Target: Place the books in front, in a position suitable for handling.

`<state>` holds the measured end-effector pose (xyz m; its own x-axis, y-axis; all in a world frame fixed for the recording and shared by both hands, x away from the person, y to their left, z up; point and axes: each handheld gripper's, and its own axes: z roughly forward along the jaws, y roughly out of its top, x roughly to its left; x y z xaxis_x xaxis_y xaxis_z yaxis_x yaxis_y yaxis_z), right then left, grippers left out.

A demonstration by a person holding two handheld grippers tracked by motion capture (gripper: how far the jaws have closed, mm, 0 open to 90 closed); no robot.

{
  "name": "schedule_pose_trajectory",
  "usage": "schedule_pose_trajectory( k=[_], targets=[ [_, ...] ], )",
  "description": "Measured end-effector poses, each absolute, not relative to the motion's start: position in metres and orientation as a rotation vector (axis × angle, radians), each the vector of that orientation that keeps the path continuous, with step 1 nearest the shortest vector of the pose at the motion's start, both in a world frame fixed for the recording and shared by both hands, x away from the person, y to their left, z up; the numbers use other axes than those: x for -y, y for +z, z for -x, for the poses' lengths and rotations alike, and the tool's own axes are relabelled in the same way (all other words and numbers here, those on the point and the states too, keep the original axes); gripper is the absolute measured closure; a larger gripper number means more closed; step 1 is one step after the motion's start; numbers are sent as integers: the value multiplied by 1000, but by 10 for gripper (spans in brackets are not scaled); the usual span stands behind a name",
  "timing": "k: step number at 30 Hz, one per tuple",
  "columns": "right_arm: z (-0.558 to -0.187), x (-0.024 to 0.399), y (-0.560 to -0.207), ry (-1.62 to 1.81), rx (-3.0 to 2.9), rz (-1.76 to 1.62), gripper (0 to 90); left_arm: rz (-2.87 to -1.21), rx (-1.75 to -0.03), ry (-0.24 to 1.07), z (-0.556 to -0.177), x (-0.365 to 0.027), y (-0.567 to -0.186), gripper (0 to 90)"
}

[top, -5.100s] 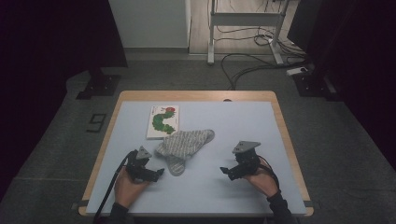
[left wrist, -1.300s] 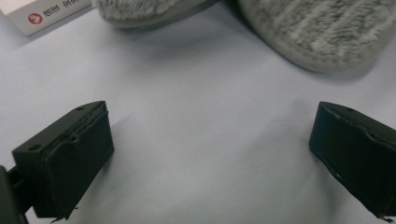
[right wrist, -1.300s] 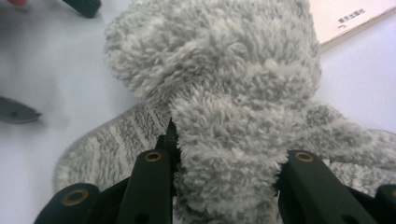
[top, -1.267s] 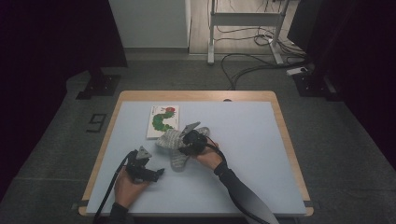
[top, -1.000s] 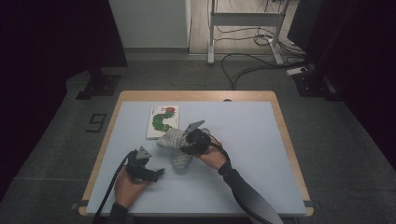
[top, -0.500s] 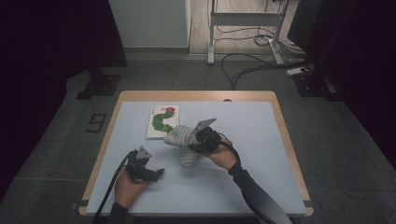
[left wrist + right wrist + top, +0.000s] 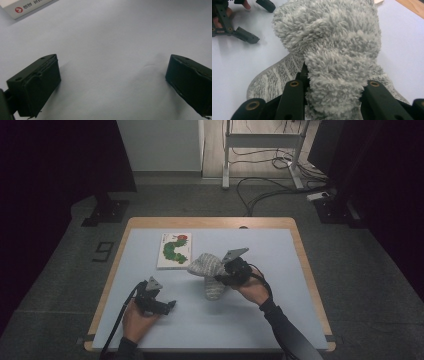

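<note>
One fuzzy grey sock point(image 7: 209, 272) on the table, and I've got it: my right gripper point(image 7: 231, 271) is clamped on its fluffy cuff, jaws pressed in on either side of the pile. In the right gripper view the sock point(image 7: 329, 50) bulges up thick between the two black jaws, the fleecy inside turned outward, with the striped knit part lying flat on the surface below. From the high view the sock sits about mid-table, a little toward the near edge. It's bent: one part runs from the gripper toward the book at the far left, the other drops toward the near edge and rests on the table point(image 7: 260, 320). Which end is the toe I can't tell.

One picture book point(image 7: 174, 250), a green caterpillar on its cover, lies flat just beyond the sock toward the far left, close to it; whether they touch I can't tell.

My left gripper point(image 7: 167, 306) sits near the near-left corner, well apart from the sock, jaws spread wide with bare tabletop between them. In the left gripper view a corner of the book point(image 7: 27, 7) shows at the top.

Two grippers, one sock, one book.
</note>
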<state>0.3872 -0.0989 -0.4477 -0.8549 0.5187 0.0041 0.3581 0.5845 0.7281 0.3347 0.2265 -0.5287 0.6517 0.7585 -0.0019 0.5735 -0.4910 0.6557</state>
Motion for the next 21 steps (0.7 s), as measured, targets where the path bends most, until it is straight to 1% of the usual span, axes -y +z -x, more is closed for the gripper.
schedule_pose_trajectory(
  k=[12, 21],
  targets=[
    [-378, 136, -441, 1132, -2559, -789, 652, -2238, -1030, 383, -335, -227, -529, 0],
    [-366, 174, -435, 1108, -2493, -859, 651, -2237, -1031, 383, -335, -226, -529, 0]
  ],
)
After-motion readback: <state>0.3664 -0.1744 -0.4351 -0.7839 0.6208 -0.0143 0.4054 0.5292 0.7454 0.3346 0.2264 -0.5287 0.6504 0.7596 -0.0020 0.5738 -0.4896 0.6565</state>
